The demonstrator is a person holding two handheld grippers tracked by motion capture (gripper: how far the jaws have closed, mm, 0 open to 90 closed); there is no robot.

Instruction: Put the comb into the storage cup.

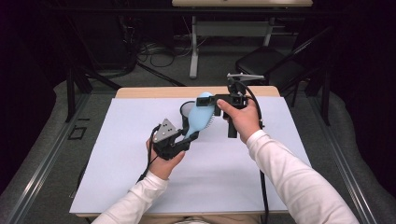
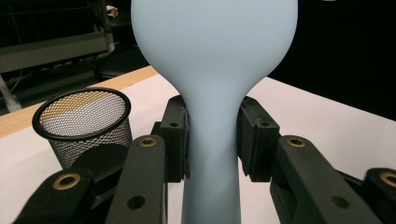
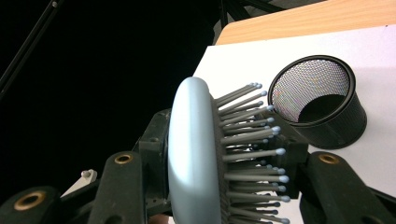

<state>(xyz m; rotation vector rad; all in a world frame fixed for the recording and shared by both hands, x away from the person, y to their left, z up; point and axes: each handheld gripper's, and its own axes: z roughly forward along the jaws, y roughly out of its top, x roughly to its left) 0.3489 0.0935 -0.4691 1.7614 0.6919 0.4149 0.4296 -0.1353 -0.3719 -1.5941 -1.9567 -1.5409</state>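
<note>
From the high view, we see a person in white sleeves at a table [image 1: 140,92] covered by a white mat [image 1: 219,172]. We find the left gripper [image 1: 189,138] near the middle of the mat, clamped on the handle of a light blue hairbrush [image 1: 200,114]. The brush slants up and away from that gripper, its head raised above the mat. The right gripper [image 1: 215,101] comes in from the right and pinches the head of the brush at its far end, so we see the brush carried off the mat between both grippers. Just behind the brush, a black mesh cup [image 1: 187,110] stands upright on the mat near the far edge.

In the left gripper view, we look along the left gripper [image 2: 212,140], and its two black pads press on either side of the narrow blue handle of the hairbrush [image 2: 215,51]. The smooth back of the brush head rises toward the top of the frame. The mesh cup [image 2: 84,126] stands to the left, open side up, apart from the brush.

In the right gripper view, we see the right gripper [image 3: 224,158] shut across the head of the hairbrush [image 3: 191,154]: one jaw lies against the smooth blue back, the other against the bristle side. The grey bristles with pale tips point to the right. Beyond them the mesh cup [image 3: 322,102] sits on the white mat, with the wooden table edge [image 3: 303,21] behind.
</note>
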